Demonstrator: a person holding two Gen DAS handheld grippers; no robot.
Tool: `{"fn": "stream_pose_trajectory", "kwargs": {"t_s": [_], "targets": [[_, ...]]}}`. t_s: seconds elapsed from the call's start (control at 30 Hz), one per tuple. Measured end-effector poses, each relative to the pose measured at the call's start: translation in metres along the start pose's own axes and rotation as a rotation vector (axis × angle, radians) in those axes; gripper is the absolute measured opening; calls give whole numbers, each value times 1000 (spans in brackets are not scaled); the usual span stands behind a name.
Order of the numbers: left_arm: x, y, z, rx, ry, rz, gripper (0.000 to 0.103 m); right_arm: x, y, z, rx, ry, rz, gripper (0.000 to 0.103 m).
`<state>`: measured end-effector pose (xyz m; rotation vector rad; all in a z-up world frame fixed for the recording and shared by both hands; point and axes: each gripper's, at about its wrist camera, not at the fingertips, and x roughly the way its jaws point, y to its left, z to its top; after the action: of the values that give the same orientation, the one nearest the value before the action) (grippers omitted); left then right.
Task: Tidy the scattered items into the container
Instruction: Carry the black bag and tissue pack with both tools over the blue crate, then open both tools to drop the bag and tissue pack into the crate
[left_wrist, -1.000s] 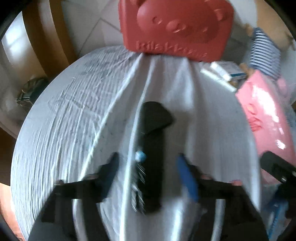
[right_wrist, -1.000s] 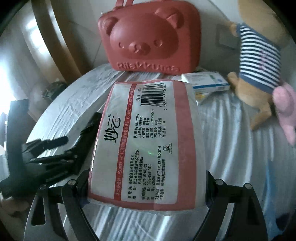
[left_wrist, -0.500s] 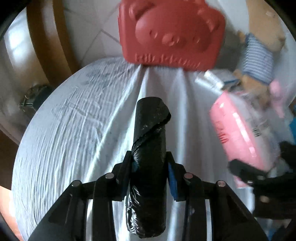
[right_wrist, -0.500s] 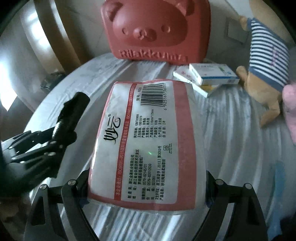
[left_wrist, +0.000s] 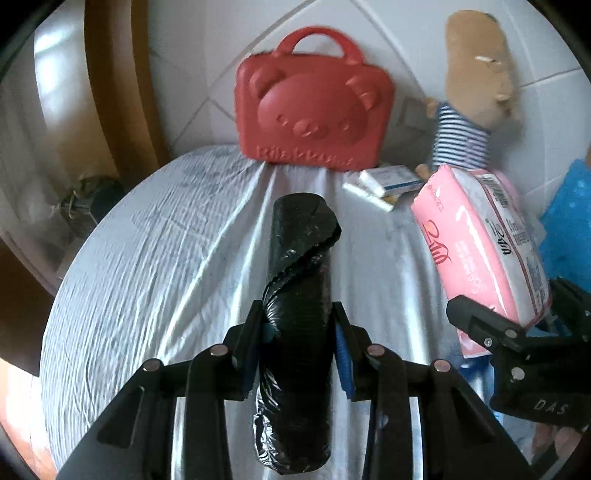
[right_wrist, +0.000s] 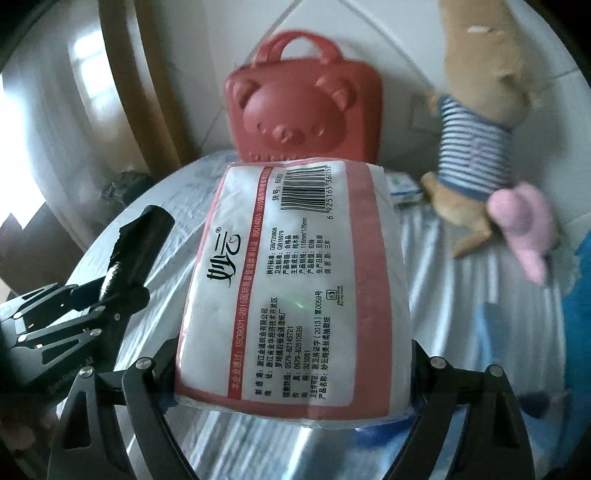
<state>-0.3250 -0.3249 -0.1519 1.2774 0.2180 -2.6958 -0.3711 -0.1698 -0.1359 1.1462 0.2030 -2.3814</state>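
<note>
The left gripper (left_wrist: 297, 332) clamped a black bag roll (left_wrist: 297, 295) while the right gripper (right_wrist: 291, 373) held a tissue pack (right_wrist: 295, 280) above the cloth-covered counter (left_wrist: 166, 240).

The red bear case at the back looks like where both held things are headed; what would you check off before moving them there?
1. Left hand-held gripper shut on the black bag roll: ok.
2. Right hand-held gripper shut on the pink tissue pack: ok.
3. Both items lifted off the white tablecloth: ok.
4. Red bear case open to receive items: not ok, it stands upright and looks closed.
5. Small boxes and plush toy beside the case, away from the grippers: ok.
</note>
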Motion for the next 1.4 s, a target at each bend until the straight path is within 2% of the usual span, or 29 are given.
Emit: {"fn": "stream_pose_trajectory", "kwargs": {"t_s": [0.17,0.5,0.6,0.73,0.93,1.03,1.13,1.23,1.33,1.4], "targets": [[-35,-36,-2,27,-45,-35,34,-56,-24,-7,6,-68,-41,90],[-97,-136,0,144,-137,-137,34,-178,-90,-37,11,-191,-114,90],[-115,-166,1,180,-164,-168,34,-216,-110,-47,41,-230,-180,90],[-136,-218,3,258,-203,-254,34,-268,-141,-70,105,-279,-266,90],[-172,-316,1,384,-234,-395,34,-357,-205,-99,223,-363,-384,90],[-193,-386,4,436,-264,-476,34,-407,-247,-110,252,-397,-464,90],[-212,-463,7,486,-291,-536,34,-446,-300,-117,248,-389,-548,90],[-220,-534,6,501,-281,-579,34,-463,-355,-122,250,-340,-617,90],[-214,-596,3,497,-234,-578,34,-457,-405,-126,253,-275,-614,90],[-205,-623,2,501,-204,-564,34,-445,-428,-127,243,-240,-606,90]]}}
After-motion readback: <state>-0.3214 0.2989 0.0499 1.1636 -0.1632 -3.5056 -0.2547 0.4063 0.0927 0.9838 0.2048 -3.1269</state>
